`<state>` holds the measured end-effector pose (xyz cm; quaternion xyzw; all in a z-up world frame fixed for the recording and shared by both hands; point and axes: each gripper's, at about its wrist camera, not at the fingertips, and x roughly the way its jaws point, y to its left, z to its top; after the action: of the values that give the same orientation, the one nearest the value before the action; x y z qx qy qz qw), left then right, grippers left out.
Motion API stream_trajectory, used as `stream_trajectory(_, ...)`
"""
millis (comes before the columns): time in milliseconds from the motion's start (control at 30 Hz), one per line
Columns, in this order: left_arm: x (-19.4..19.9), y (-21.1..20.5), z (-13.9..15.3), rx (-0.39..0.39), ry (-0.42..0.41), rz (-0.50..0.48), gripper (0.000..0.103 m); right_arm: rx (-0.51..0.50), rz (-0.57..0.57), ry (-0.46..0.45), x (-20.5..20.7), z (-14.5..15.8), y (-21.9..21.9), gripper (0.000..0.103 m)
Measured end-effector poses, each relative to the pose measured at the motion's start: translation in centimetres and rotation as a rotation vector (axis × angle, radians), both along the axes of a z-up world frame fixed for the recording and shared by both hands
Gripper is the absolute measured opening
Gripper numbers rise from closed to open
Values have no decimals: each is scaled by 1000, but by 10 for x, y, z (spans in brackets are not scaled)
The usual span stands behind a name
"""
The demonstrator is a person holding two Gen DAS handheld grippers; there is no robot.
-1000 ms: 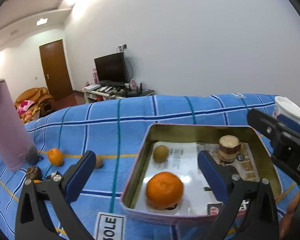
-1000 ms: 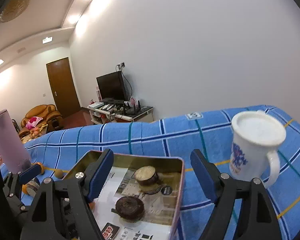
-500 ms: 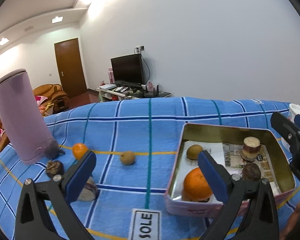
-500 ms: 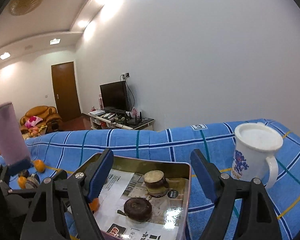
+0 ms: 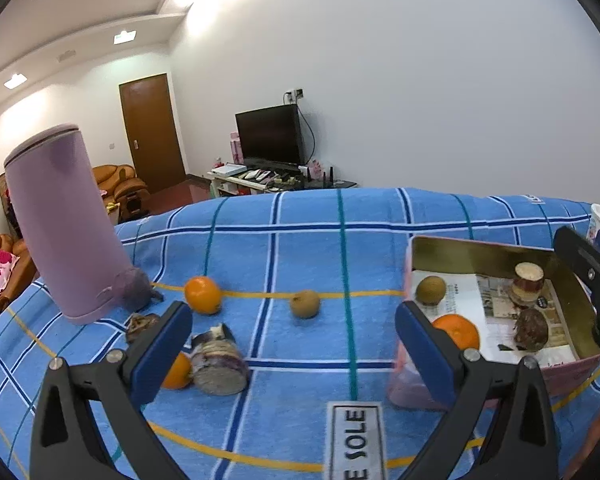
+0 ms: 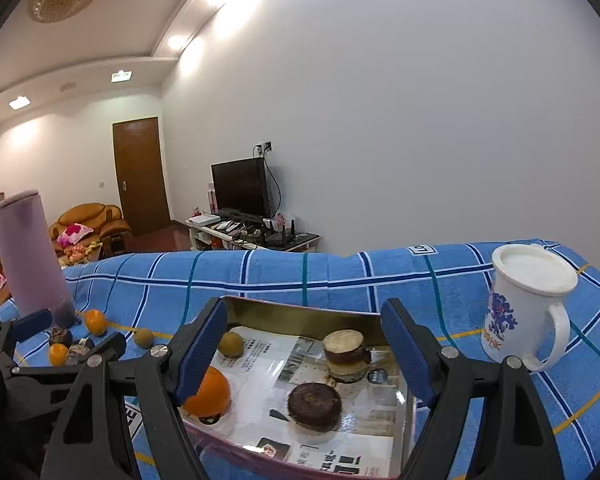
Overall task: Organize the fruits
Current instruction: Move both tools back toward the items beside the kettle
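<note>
Leftward now, both tools — left tool (image 5: 294, 334), right tool (image 6: 304, 342) — gape empty; label (image 5: 354, 438) reads perhaps "SOLE".

The left gripper (image 5: 292, 344) has swung leftward from over the tin (image 5: 480, 252) to the loose fruit.

Tin (image 5: 484, 250) right of flask (image 5: 60, 224); loose fruit (image 5: 305, 304) between; mug (image 6: 528, 304) far right.

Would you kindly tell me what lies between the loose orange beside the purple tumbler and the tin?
In the left wrist view, a brown kiwi-like fruit sits on the blue cloth between them.
</note>
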<state>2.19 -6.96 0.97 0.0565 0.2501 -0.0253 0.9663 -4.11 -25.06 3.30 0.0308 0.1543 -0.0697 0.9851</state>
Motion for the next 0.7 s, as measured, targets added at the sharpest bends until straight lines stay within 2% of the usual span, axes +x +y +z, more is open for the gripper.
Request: stream_trajectory(700, 4, 55, -2, -13, 13, 65, 103, 40, 81, 81, 17, -9, 54, 80)
